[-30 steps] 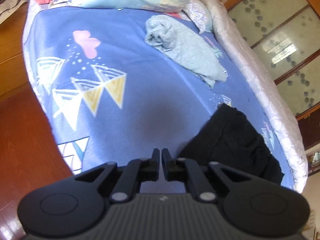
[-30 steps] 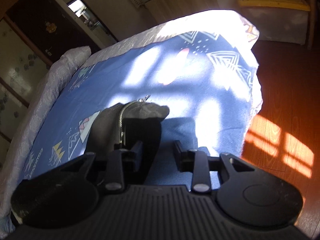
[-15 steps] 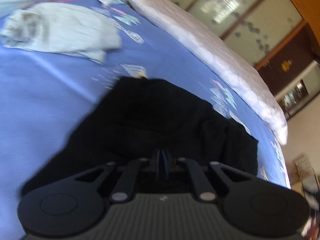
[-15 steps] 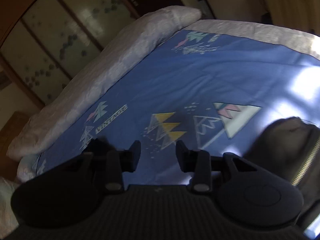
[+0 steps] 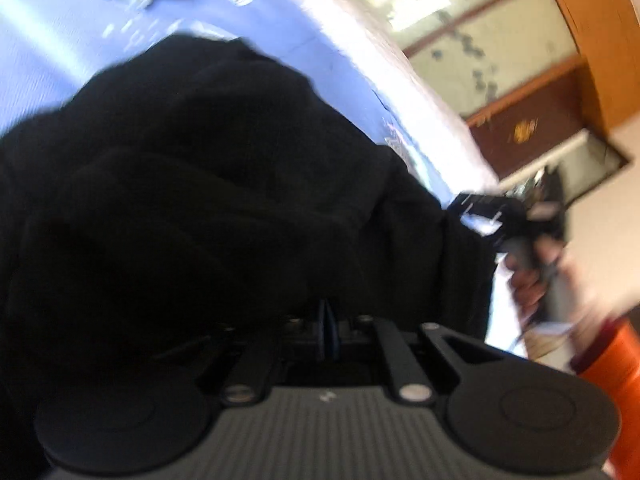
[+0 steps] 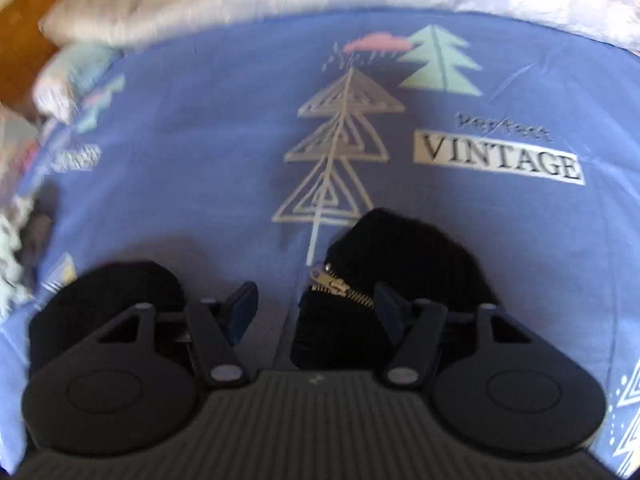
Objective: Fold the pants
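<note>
The black pants (image 5: 192,200) lie bunched on the blue bedspread (image 6: 200,140), unfolded. The left gripper (image 5: 328,330) is pinched closed at their near edge; whether it has cloth is unclear. The right gripper (image 6: 314,308), jaws opening and empty, hangs above the zipper (image 6: 340,288). Next probably comes gripping the waistband and spreading it flat.

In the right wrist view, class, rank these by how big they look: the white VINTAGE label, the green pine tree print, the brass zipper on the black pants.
1. VINTAGE label
2. Green pine tree print, close to the label
3. Brass zipper, smallest though nearest
</note>
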The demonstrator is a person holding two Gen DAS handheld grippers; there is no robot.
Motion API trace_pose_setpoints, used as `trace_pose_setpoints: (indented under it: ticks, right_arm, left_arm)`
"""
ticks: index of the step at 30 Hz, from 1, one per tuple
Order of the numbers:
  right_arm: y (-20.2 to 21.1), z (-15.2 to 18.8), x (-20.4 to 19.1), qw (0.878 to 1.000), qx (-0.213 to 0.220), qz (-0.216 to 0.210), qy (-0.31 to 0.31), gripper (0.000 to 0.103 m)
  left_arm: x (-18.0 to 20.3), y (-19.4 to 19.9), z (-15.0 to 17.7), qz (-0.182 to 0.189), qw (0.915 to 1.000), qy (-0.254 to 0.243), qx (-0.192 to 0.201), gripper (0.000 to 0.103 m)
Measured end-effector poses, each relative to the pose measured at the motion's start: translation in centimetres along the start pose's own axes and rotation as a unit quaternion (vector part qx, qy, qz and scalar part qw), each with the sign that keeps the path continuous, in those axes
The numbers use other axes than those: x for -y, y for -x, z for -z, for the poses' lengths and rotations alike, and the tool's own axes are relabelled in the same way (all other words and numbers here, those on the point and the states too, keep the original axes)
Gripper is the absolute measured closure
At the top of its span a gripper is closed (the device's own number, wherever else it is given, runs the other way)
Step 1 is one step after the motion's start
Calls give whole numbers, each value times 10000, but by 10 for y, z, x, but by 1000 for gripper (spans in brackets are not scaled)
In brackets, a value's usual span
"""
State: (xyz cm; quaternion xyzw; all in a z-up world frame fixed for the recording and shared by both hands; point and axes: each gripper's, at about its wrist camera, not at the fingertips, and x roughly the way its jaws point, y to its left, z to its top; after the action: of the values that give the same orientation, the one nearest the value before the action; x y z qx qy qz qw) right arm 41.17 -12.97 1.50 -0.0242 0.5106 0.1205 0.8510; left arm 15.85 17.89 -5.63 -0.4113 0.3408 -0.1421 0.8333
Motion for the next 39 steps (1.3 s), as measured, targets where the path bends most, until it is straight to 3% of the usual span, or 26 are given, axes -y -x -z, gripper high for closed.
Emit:
trace_pose_setpoints:
  ticks: [1, 3, 4, 5, 7, 10, 12, 15, 18, 20, 23, 27, 30, 33, 35, 36, 39]
  right_arm:
    - [-7, 2, -2, 9998, -18, 159, 80, 36]
    - [-9, 9, -5, 9981, 242, 455, 339, 48]
    - [-6, 10, -2, 9980, 375, 386, 333, 66]
    - [0, 9, 6, 9986, 478, 115, 171, 96]
    - [18, 3, 16, 9965, 811, 91, -149, 95]
    - [71, -2, 44, 9812, 1770, -246, -727, 95]
    - [119, 0, 75, 9581, 2464, -672, -1294, 95]
    - [196, 21, 129, 9117, 3498, -1006, -1907, 95]
    - [257, 62, 192, 8682, 4198, -874, -2498, 95]
    - [285, 101, 237, 8416, 4505, -557, -2928, 95]
    - [294, 160, 304, 8109, 4524, -109, -3711, 95]
    - [254, 241, 380, 7761, 3936, 236, -4922, 92]
    - [213, 301, 405, 7297, 3416, 516, -5901, 87]
    - [198, 340, 413, 6980, 3346, 312, -6323, 66]
    - [202, 356, 408, 6959, 3466, 123, -6288, 66]
    - [206, 357, 405, 7043, 3437, 125, -6210, 65]
    - [225, 342, 396, 7558, 3360, 84, -5620, 65]
  left_arm:
    - [-1, 1, 0, 55, 10000, 44, 14, 98]
    - [1, 1, 0, 4, 10000, -66, 22, 98]
    - [3, 1, 1, -25, 9999, -125, 30, 98]
    - [3, 2, 1, -32, 9999, -140, 34, 98]
    - [2, 1, 1, -11, 9999, -112, 40, 98]
    - [3, 3, 0, -42, 9999, -150, 54, 98]
    - [6, 3, 1, -80, 9998, -190, 69, 98]
    - [8, 2, -1, -109, 9997, -212, 76, 98]
    - [12, 0, -1, -133, 9996, -234, 86, 98]
    - [17, -1, -1, -156, 9995, -258, 95, 98]
    - [22, 0, 0, -199, 9993, -308, 101, 98]
    - [25, 0, 0, -266, 9989, -383, 110, 98]
    - [29, 0, 1, -334, 9983, -466, 117, 98]
    - [32, -3, 1, -400, 9977, -535, 101, 98]
    - [35, -4, -1, -398, 9981, -471, 8, 98]
    - [36, -3, -4, -382, 9986, -364, -66, 94]
    - [44, 11, -18, -328, 9992, -205, 99, 71]
